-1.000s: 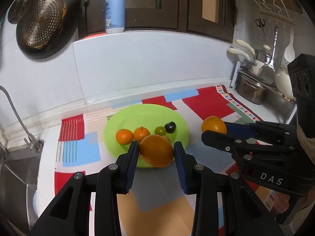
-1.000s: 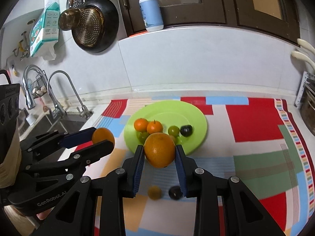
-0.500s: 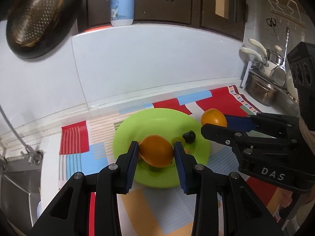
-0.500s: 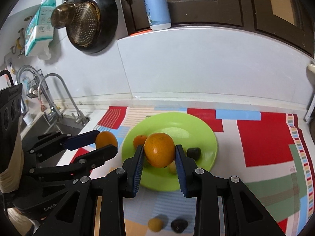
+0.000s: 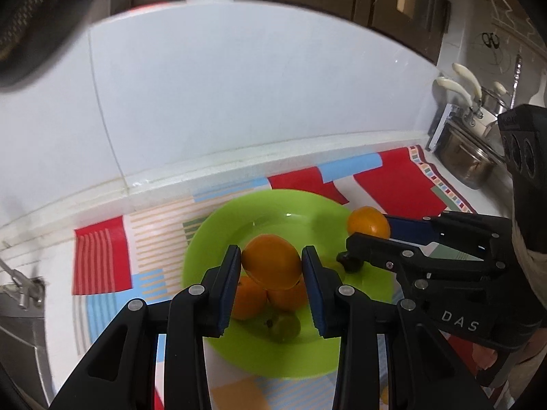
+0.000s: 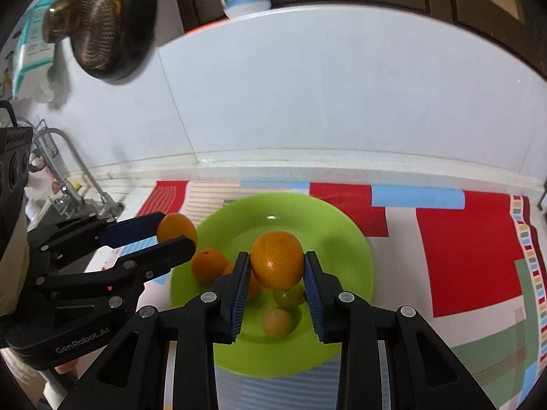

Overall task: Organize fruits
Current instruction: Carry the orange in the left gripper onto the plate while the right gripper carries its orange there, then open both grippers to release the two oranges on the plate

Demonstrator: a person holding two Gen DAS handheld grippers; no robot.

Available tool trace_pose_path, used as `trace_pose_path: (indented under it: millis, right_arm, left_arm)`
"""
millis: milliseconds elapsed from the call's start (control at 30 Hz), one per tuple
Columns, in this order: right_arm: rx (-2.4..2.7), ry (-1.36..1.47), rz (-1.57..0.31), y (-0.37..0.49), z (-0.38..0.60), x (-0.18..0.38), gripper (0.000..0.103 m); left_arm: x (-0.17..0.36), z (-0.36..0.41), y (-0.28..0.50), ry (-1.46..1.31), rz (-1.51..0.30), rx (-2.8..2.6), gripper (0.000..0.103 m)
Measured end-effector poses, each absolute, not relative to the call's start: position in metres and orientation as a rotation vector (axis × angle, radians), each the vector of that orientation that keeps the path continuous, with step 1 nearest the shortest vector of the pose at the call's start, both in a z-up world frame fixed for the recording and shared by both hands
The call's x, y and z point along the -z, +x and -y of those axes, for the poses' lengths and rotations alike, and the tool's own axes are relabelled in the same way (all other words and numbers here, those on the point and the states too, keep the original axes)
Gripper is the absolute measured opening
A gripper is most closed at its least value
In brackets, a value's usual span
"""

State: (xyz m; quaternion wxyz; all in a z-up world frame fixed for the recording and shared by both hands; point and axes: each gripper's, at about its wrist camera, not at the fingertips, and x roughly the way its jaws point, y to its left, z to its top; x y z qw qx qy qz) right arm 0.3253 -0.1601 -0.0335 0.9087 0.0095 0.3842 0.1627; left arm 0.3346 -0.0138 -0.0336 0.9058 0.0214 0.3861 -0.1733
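My left gripper (image 5: 270, 261) is shut on an orange (image 5: 271, 261) and holds it above the green plate (image 5: 222, 225). My right gripper (image 6: 277, 261) is shut on another orange (image 6: 277, 260), also above the plate (image 6: 342, 239). Each gripper shows in the other's view: the right one (image 5: 367, 232) at the plate's right rim, the left one (image 6: 176, 230) at its left rim. On the plate lie two small oranges (image 5: 248, 299), a green fruit (image 5: 285, 328), a dark fruit (image 5: 352, 264) and a yellowish fruit (image 6: 277, 321).
The plate sits on a colourful patchwork mat (image 6: 461, 239) on a white counter. A sink and tap (image 6: 68, 177) are at the left, pots and utensils (image 5: 471, 157) at the right. A tiled wall with a hanging pan (image 6: 102, 17) stands behind.
Both grippers have moved forward with their oranges, from the near side of the plate to above it. The loose fruits on the mat have left the right wrist view.
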Motion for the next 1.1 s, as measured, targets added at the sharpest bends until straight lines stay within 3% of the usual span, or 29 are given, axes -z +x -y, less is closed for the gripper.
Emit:
trace_pose_path:
  millis: [700, 833, 1100]
  right_arm:
    - [-0.306, 0.011, -0.91, 0.371, 0.166, 0.082, 0.033]
    - [-0.292, 0.005, -0.911, 0.374, 0.166, 0.085, 0.033]
    - [-0.285, 0.016, -0.894, 0.371, 0.168, 0.082, 0.039]
  left_arm:
    - [0.081, 0.023, 0.381, 0.042, -0.937, 0.323, 0.037]
    - [0.079, 0.022, 0.38, 0.044, -0.93, 0.323, 0.043]
    - [0.064, 0.02, 0.368, 0.067, -0.888, 0.294, 0.046]
